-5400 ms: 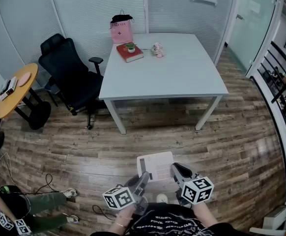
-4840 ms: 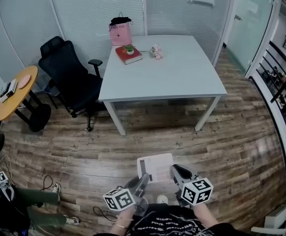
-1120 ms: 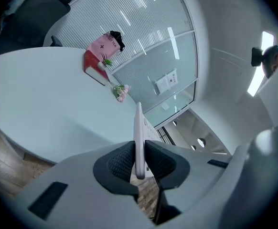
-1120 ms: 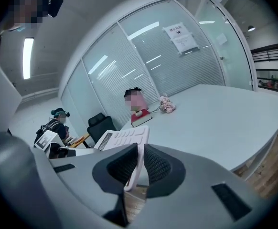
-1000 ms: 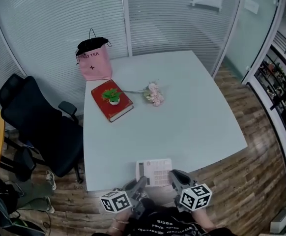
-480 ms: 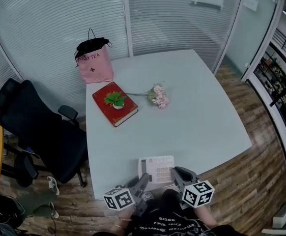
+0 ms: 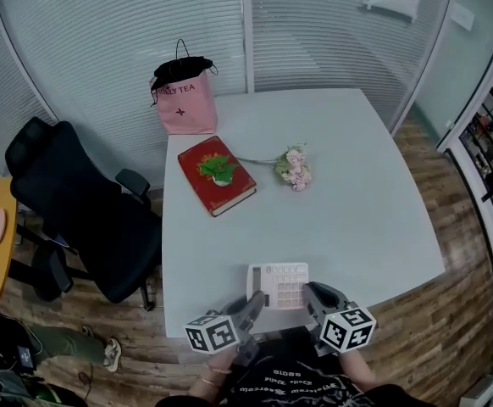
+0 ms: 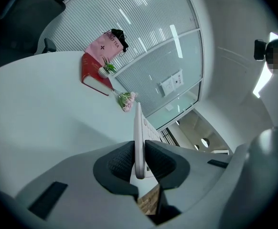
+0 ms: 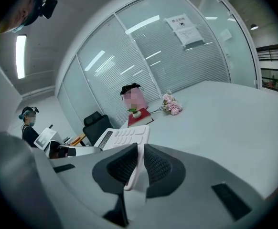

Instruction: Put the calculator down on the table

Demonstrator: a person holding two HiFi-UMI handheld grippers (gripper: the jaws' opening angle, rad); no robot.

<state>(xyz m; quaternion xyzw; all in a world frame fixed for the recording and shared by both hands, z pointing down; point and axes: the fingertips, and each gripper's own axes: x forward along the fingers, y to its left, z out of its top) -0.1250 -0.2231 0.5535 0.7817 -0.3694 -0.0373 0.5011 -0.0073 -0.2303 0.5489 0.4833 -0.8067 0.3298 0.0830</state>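
Carried farther over the tabletop (image 7: 348, 210) than a second ago, the calculator (image 7: 279, 283) seems to hover above it, left gripper (image 7: 256, 299) and right gripper (image 7: 309, 292) clamping its near corners.

The calculator (image 7: 278, 284) is over the near edge of the table (image 7: 365, 210), with the left gripper (image 7: 257, 300) at its left side and the right gripper (image 7: 311, 294) at its right. Farther back, left of centre, a book (image 7: 204, 186) lies on the table with a small potted plant (image 7: 219, 170) on it, and a flower bunch (image 7: 294, 168) lies just to its right. A paper bag (image 7: 185, 100) stands at the far left corner. An office chair (image 7: 85, 219) stands left of the table.
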